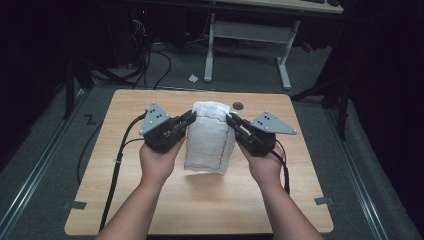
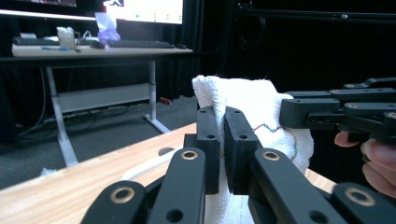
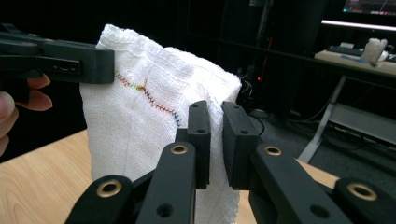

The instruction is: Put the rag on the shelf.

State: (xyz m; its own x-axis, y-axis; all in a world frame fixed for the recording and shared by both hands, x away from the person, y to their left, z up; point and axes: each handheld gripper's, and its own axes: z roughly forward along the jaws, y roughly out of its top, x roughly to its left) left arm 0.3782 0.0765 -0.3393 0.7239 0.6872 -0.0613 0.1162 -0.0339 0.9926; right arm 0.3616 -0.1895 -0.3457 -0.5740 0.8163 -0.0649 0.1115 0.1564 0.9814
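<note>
Surface: a wooden table (image 1: 200, 210) is set on grey floor, with dark surroundings.
Cloth: a white cloth (image 1: 210, 137) is held up above the table's middle, nearer the far edge.
Left gripper (image 1: 189, 119): jaws are pressed onto the cloth's upper left corner.
Right gripper (image 1: 233, 120): jaws are pinched on the upper right corner.
Open room: bare tabletop is left along the near edge and both side edges.
Gripper views: coloured zigzag stitching (image 3: 149, 100) is shown clearly; a desk (image 2: 93, 50) is seen behind.

A dim lab: cables (image 1: 150, 65) on grey carpet, desk (image 2: 93, 49) with keyboards (image 2: 140, 44)
</note>
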